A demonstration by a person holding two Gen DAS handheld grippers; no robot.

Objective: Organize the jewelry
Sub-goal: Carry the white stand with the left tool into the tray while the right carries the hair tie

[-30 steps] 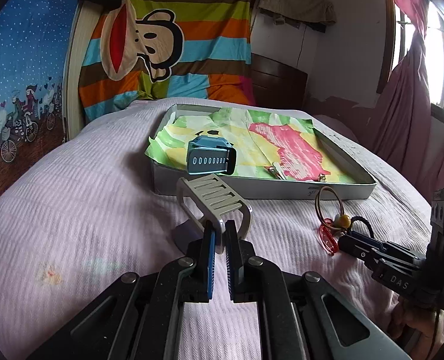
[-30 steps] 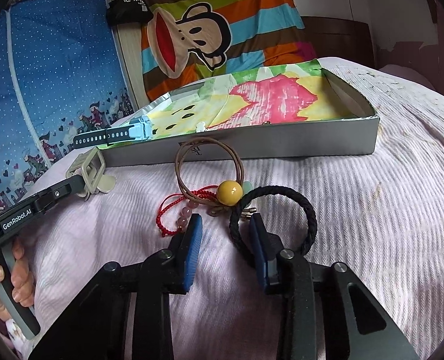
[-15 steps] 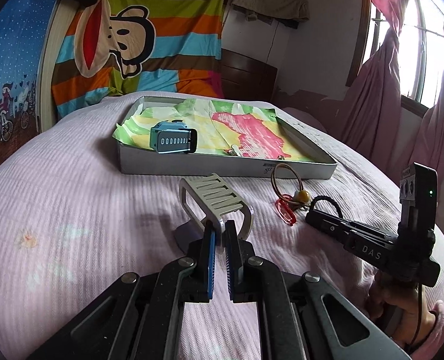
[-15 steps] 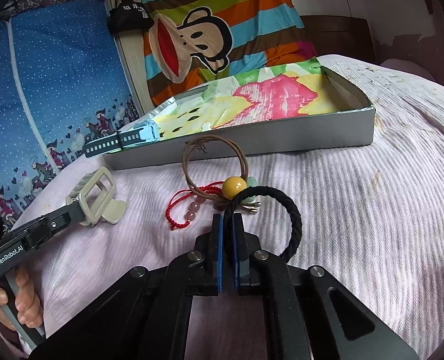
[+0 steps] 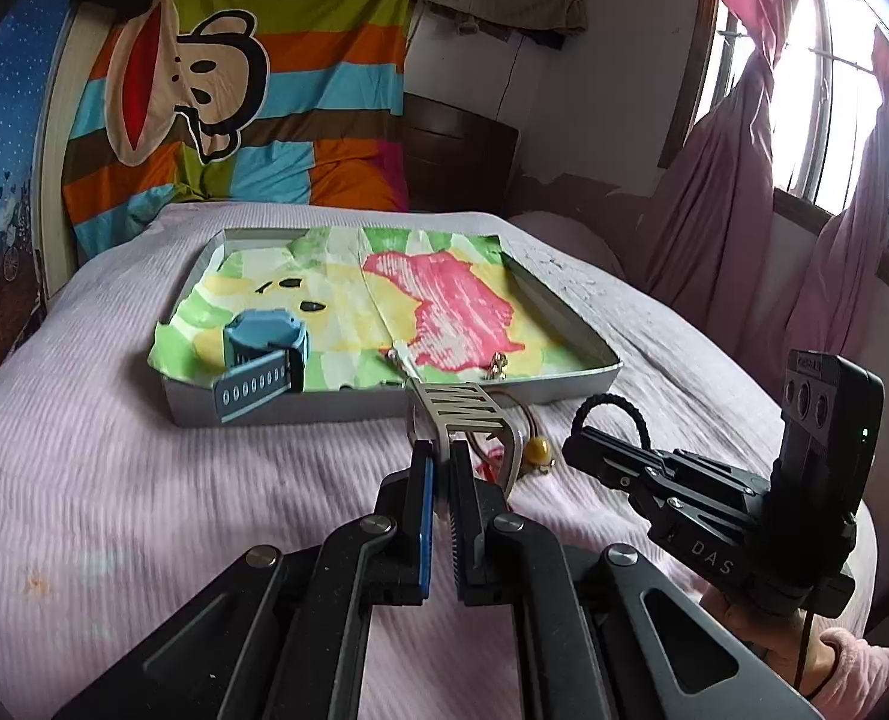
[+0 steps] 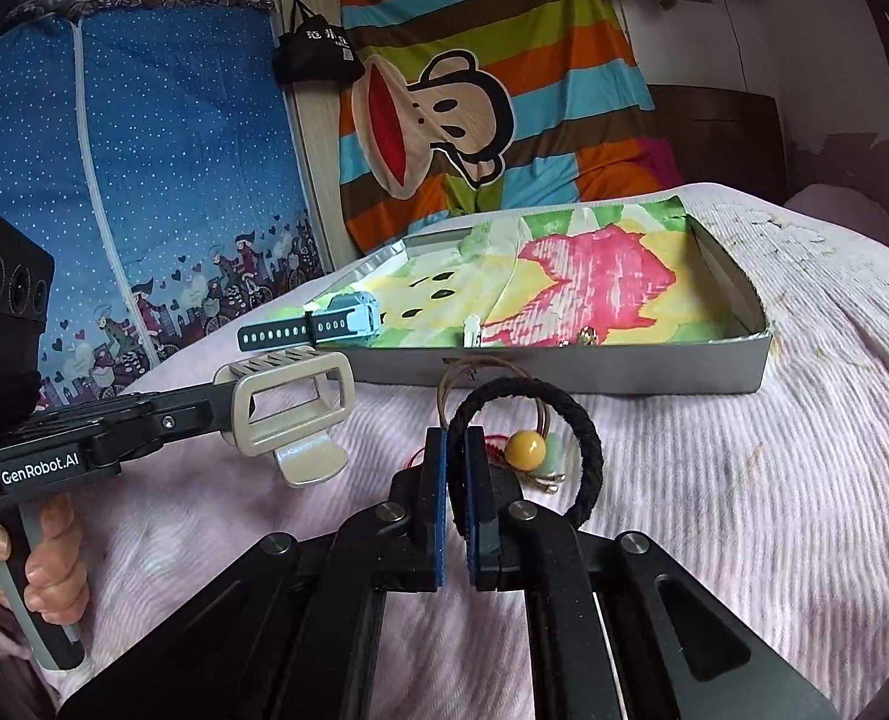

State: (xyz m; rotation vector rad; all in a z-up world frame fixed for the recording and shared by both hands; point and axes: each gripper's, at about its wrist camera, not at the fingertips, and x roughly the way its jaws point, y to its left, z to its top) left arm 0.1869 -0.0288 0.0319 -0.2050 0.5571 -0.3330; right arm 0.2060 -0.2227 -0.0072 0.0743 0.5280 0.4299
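Observation:
My left gripper [image 5: 438, 468] is shut on a grey hair claw clip [image 5: 465, 411], held above the bed just before the tray; the clip also shows in the right wrist view [image 6: 291, 411]. My right gripper [image 6: 456, 450] is shut on a black braided hair tie [image 6: 570, 414], lifted off the bed; the tie also shows in the left wrist view [image 5: 615, 408]. A brown elastic with a yellow bead [image 6: 525, 449] and a red cord bracelet [image 6: 492, 447] lie on the bed. The grey tray [image 6: 624, 369] holds a blue watch [image 6: 330, 324], a hair pin [image 6: 471, 330] and a small earring [image 6: 585, 335].
The tray [image 5: 300, 405] is lined with a bright printed cloth [image 5: 444, 300] and sits mid-bed on a pink cover [image 5: 114, 480]. A striped monkey blanket [image 5: 234, 96] hangs behind. Pink curtains [image 5: 834, 210] hang at the right.
My left gripper has lifted the claw clip off the bed and carried it right, toward the tray. My right gripper, shut on the black hair tie half a second ago, has raised it.

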